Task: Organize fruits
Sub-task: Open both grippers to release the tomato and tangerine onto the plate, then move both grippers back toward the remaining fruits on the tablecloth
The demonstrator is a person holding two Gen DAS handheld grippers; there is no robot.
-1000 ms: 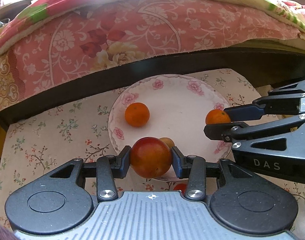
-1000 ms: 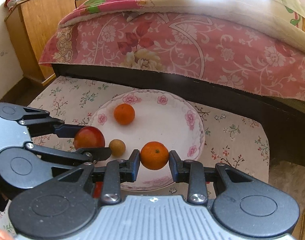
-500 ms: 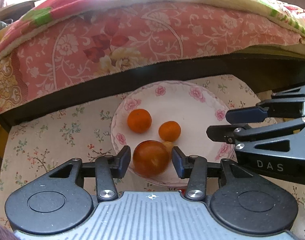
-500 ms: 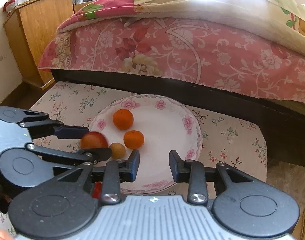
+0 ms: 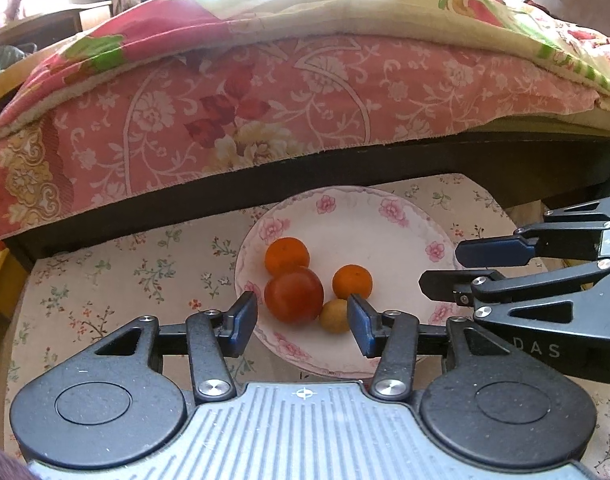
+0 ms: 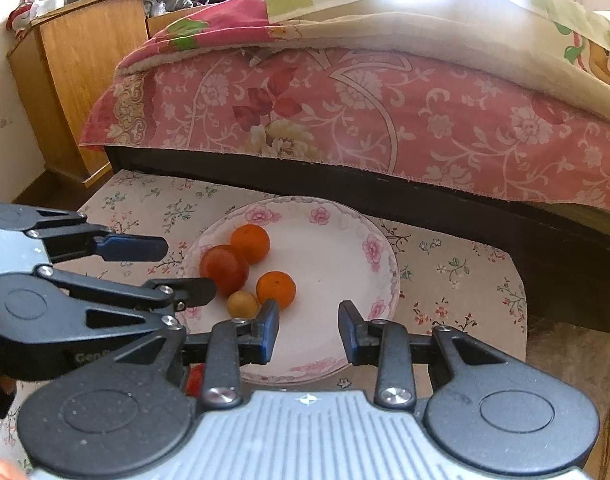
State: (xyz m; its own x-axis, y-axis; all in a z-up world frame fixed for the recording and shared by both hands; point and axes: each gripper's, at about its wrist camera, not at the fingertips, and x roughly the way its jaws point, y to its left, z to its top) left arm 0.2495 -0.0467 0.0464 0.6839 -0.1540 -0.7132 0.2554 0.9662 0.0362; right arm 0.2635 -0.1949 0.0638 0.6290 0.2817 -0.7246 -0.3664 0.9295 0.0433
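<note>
A white plate with pink flowers (image 5: 385, 236) (image 6: 337, 248) lies on a floral mat. On it sit a red apple (image 5: 293, 294) (image 6: 223, 269), two oranges (image 5: 287, 255) (image 5: 352, 281) (image 6: 250, 242) (image 6: 275, 289) and a small yellow-brown fruit (image 5: 333, 315) (image 6: 242, 304). My left gripper (image 5: 303, 322) is open and empty, raised just in front of the apple. My right gripper (image 6: 309, 330) is open and empty above the plate's near edge. Each gripper shows in the other's view, the right (image 5: 445, 266) and the left (image 6: 185, 266).
A bed with a pink floral cover (image 5: 265, 112) (image 6: 365, 112) overhangs behind the mat (image 5: 117, 272). A wooden cabinet (image 6: 81, 80) stands at the far left. A small red thing (image 6: 193, 380) shows under my right gripper's left finger.
Both grippers opened, let the apple and an orange go onto the plate, and drew back and up. The fruits now rest together on the plate's left side.
</note>
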